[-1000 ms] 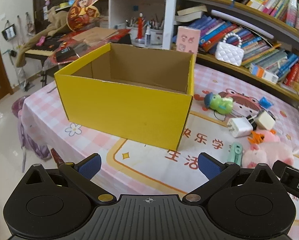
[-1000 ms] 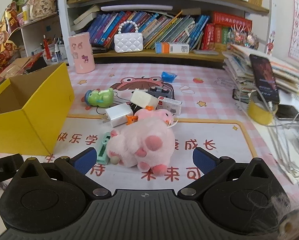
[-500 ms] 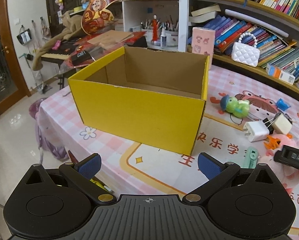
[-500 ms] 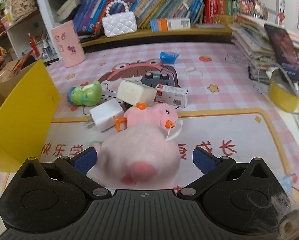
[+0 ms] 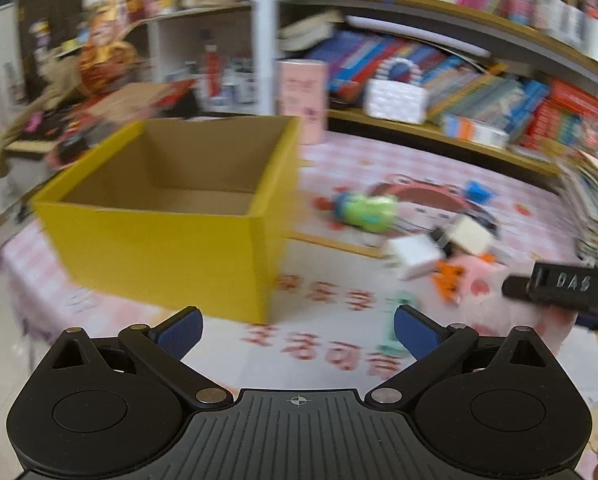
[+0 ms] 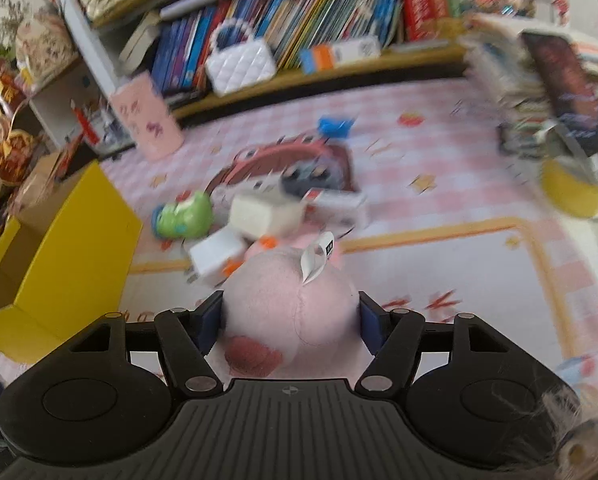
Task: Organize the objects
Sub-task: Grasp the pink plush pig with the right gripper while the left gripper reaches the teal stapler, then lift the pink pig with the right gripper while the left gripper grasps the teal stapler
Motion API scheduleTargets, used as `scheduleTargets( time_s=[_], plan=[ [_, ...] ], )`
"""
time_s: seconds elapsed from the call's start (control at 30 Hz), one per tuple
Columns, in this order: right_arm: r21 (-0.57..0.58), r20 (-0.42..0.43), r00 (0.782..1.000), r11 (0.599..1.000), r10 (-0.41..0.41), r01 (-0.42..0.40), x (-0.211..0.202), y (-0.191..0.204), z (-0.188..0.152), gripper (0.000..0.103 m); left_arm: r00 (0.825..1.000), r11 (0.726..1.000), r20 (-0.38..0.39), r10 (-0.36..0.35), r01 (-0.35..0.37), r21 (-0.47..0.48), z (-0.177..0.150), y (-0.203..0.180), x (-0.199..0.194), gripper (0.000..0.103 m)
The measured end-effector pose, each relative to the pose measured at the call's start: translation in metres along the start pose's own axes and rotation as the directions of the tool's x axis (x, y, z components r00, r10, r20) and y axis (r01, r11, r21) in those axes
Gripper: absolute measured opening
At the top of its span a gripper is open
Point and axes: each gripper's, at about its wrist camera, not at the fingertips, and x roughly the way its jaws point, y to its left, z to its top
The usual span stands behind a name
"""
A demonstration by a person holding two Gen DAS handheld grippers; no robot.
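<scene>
A: Where is the right tool (image 6: 290, 322) in its own view?

B: Low in the centre of the frame. Its jaws have just been closing, and the blue pads (image 6: 210, 326) now press both flanks of the pink plush toy (image 6: 289, 300), which fills the gap between them. A white tag sticks up from the top of the toy.

A: And the left tool (image 5: 297, 330)?

B: Its pads stand wide apart with nothing between them, over a bare stretch of the printed tabletop (image 5: 339, 344).

A: What about the yellow box (image 5: 167, 236)?

B: In the left wrist view it sits left of centre, open at the top, with nothing visible inside it. Its near corner edge runs down to the tabletop just above the left tool. In the right wrist view the same box is at the left edge of the frame.

A: What lies around the plush toy?

B: Right behind it, towards the middle of the frame, a white charger block (image 6: 217, 256), a cream block (image 6: 265, 214) and a green toy (image 6: 185, 216) crowd close together. A small blue item (image 6: 335, 126) lies further up.

A: Any open room?

B: Between the box wall and the plush toy, at lower left, the tabletop is bare. The right half of the mat, inside the yellow printed border, is also bare up to the yellow tape roll (image 6: 573, 194) and the book pile at the right edge.
</scene>
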Motion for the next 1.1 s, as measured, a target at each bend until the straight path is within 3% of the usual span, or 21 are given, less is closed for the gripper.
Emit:
scheduleTargets(
  time_s=[0.17, 0.47, 0.73, 0.83, 1.1],
  plan=[
    [0.014, 0.067, 0.994, 0.996, -0.090, 0.089, -0.021, -0.023, 0.010, 0.065, 0.998, 0.996, -0.028, -0.053, 0.055, 0.076, -0.002, -0.029, 0.020, 0.094],
    [0.003, 0.059, 0.994, 0.996, -0.090, 0.090, -0.025, -0.043, 0.016, 0.065, 0.993, 0.983, -0.100, -0.065, 0.081, 0.165, -0.003, -0.059, 0.068, 0.063],
    [-0.039, 0.047, 0.996, 0.997, -0.070, 0.072, -0.022, -0.043, 0.016, 0.065, 0.980, 0.968, -0.175, -0.092, 0.129, 0.214, -0.005, -0.074, 0.094, 0.023],
    [-0.064, 0.044, 0.997, 0.996, -0.061, 0.063, -0.022, -0.038, 0.015, 0.065, 0.975, 0.970, -0.190, -0.113, 0.149, 0.193, -0.002, -0.072, 0.090, 0.023],
    [-0.111, 0.017, 0.999, 0.993, -0.050, 0.051, -0.022, -0.019, 0.008, 0.065, 0.976, 0.979, -0.084, -0.203, 0.204, 0.010, 0.019, -0.034, 0.043, 0.023]
  ],
)
